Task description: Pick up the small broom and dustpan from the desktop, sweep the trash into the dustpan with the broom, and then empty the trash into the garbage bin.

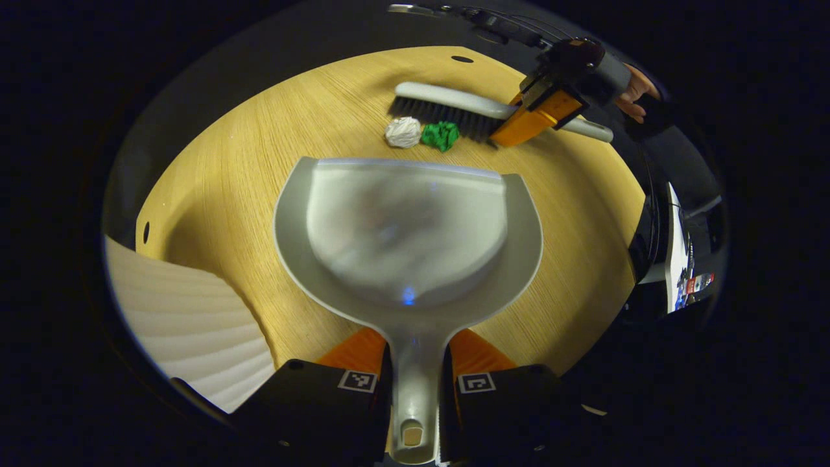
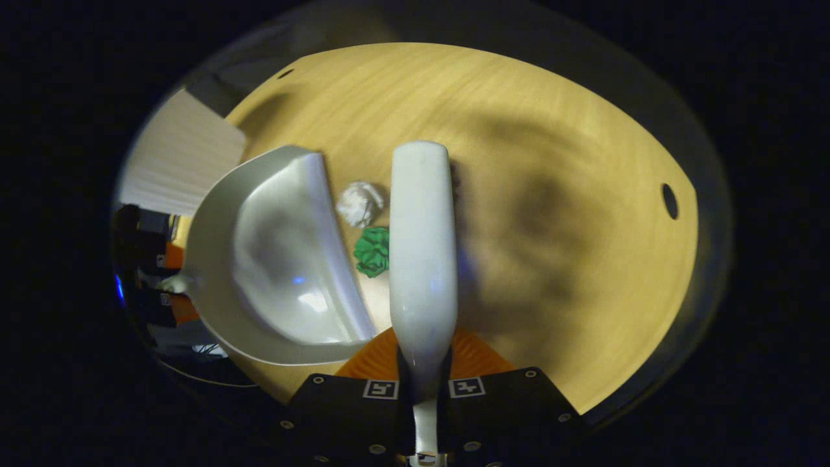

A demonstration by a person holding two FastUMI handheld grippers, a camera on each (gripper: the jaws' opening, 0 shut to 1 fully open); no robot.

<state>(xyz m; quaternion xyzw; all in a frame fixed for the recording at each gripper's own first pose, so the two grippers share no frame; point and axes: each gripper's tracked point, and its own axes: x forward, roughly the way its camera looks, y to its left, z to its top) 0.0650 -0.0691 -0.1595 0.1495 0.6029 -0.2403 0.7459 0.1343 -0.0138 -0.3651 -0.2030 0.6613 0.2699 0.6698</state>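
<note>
Grey dustpan (image 1: 408, 227) handle sits clenched in your left claw (image 1: 415, 383); your right claw (image 2: 425, 383) grips the broom (image 2: 421, 246) beside two paper wads (image 2: 360, 202).

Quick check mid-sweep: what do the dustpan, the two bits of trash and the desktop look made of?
Dustpan: likely smooth moulded plastic, pale grey, with soft glare. White ball and green ball: crumpled paper, judging by creases. Desktop: matte wood or wood-look laminate, with visible grain.

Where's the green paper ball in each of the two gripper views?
Left gripper view: green paper ball upper middle, beyond the dustpan's front edge, against the broom bristles.
Right gripper view: green paper ball centre-left, between dustpan and broom.
Shared landmark: the white paper ball beside it.
</note>
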